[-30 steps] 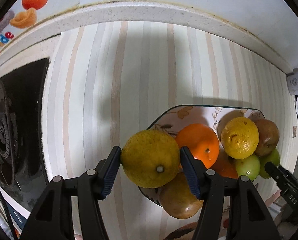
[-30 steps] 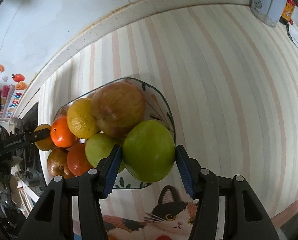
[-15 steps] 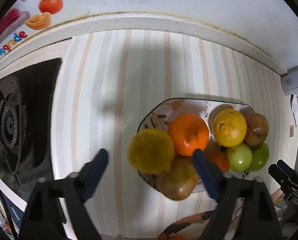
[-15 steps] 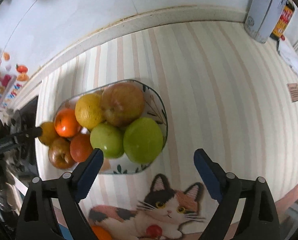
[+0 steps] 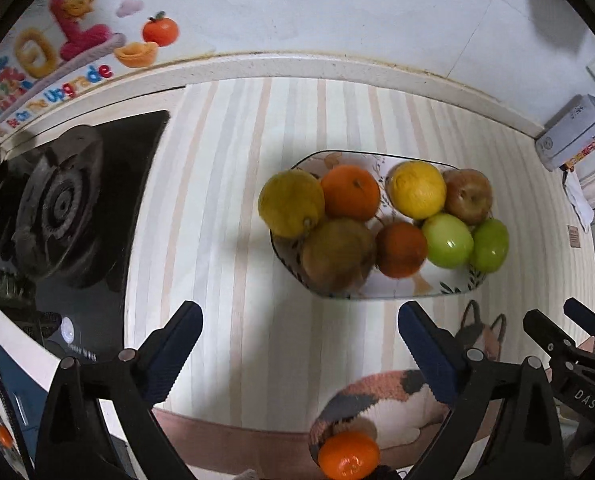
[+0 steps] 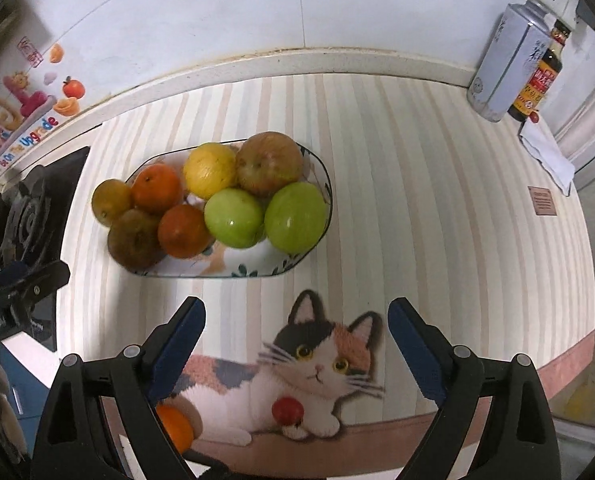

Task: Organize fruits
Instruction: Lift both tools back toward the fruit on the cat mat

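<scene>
Both grippers hang above the striped mat (image 6: pixel 437 208), nothing between their pads. The left gripper (image 5: pixel 299 354) has just been opening and its jaws stand wide; the plate (image 5: pixel 401 286) of fruit lies beyond its fingertips, slightly right of centre. The right gripper (image 6: pixel 295 350) also stands wide, over the cat picture (image 6: pixel 317 364) on the mat's near edge — the plate lies beyond it and to the left.

Plate contents, eight pieces, all touching neighbours:
- dull yellow citrus (image 5: pixel 291 204) at the left end, overhanging the rim
- orange (image 5: pixel 350 193) beside it, brownish apple (image 5: pixel 337 256) nearer
- darker orange (image 5: pixel 402 249) in the middle, bright lemon (image 5: pixel 417 189) behind it
- russet apple (image 5: pixel 468 197) at the far right
- two green apples (image 5: pixel 447 241), side by side at the right end

A loose orange (image 5: pixel 349 456) sits at the mat's near edge, outside the plate.

The right view alone shows a white can (image 6: pixel 501 68) and a dark sauce bottle (image 6: pixel 537 80) in the far right corner. The left view shows far more of the gas burner (image 5: pixel 61 208) to the left.
</scene>
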Available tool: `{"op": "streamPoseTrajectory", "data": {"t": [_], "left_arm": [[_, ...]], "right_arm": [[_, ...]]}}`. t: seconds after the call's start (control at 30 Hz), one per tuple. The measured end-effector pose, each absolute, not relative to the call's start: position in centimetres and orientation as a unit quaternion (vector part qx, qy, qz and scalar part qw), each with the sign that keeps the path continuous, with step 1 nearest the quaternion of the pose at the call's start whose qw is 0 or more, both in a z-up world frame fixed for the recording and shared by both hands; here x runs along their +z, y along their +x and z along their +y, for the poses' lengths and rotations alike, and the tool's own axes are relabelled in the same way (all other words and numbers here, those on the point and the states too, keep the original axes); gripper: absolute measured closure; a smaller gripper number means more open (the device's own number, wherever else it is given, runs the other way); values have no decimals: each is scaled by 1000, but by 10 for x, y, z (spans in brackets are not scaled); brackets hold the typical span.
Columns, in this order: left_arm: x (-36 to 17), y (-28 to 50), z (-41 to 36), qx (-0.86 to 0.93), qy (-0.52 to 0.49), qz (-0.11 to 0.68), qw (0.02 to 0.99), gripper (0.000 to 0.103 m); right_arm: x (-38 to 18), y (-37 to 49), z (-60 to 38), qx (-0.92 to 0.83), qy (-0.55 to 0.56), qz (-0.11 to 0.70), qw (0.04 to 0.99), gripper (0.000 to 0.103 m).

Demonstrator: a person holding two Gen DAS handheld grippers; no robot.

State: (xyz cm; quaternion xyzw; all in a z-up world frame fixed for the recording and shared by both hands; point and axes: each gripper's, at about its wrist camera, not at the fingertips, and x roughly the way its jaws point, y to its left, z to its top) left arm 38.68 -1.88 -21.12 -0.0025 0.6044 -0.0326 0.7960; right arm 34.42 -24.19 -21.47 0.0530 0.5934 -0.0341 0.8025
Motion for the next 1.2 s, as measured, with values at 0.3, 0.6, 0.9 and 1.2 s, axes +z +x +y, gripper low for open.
{"op": "streamPoseTrajectory", "data": {"t": [0.3, 0.6, 0.9, 1.2], "left_arm": [[-174, 332, -26, -39, -2, 571, 820, 3], [-124, 285, -34, -46, 6, 525, 850, 3], [-91, 254, -45, -57, 5, 497, 866, 3], [-81, 235, -51, -59, 11, 484, 873, 3]], "right_arm": [[-170, 297, -242, -36, 47, 558, 828, 8], [-113, 251, -236, -24, 37, 513, 857, 8], [-72, 215, -231, -13, 37, 487, 872, 8], [-58, 200, -235, -15, 46, 476, 878, 8]]}}
